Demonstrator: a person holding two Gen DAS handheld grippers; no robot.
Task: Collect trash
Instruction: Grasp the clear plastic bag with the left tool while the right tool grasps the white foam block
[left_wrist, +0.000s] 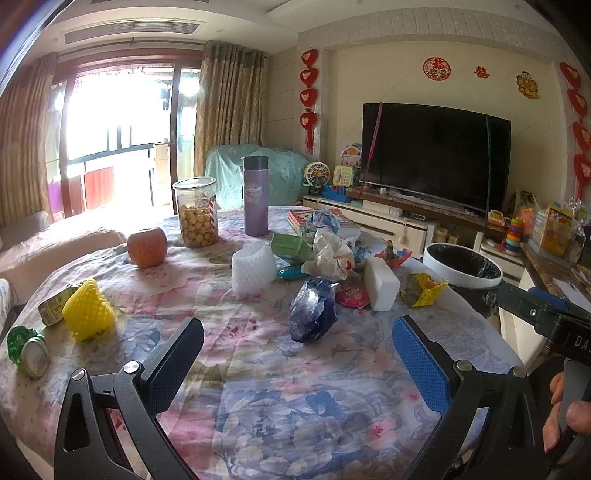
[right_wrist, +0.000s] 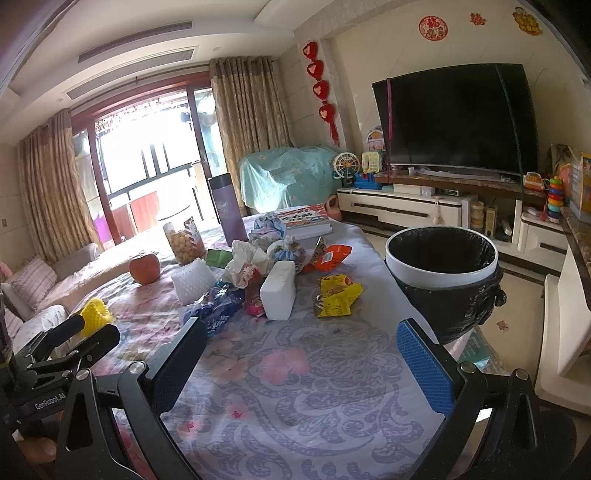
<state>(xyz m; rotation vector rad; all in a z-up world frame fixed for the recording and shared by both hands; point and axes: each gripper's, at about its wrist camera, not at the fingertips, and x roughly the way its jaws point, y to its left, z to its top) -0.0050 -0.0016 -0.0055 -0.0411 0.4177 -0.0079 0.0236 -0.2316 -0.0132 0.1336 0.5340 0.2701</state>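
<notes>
Trash lies scattered on a floral-clothed table (left_wrist: 258, 406): a crumpled blue bag (left_wrist: 313, 310), a yellow snack wrapper (left_wrist: 423, 290), a white foam block (left_wrist: 381, 282), white crumpled paper (left_wrist: 327, 258) and a yellow foam net (left_wrist: 88, 310). My left gripper (left_wrist: 298, 332) is open, empty, just short of the blue bag. My right gripper (right_wrist: 302, 338) is also open and empty above the cloth, with the yellow wrapper (right_wrist: 338, 295) and foam block (right_wrist: 279, 290) ahead. A white bin with a black liner (right_wrist: 441, 273) stands at the table's right edge.
An apple (left_wrist: 147, 246), a jar of snacks (left_wrist: 195, 212), a purple flask (left_wrist: 255, 195), books (right_wrist: 306, 219), a white foam net (left_wrist: 254, 267) and a green can (left_wrist: 27, 350) share the table. A sofa (right_wrist: 55, 280) lies left; a TV (right_wrist: 458, 118) and its cabinet stand behind the bin.
</notes>
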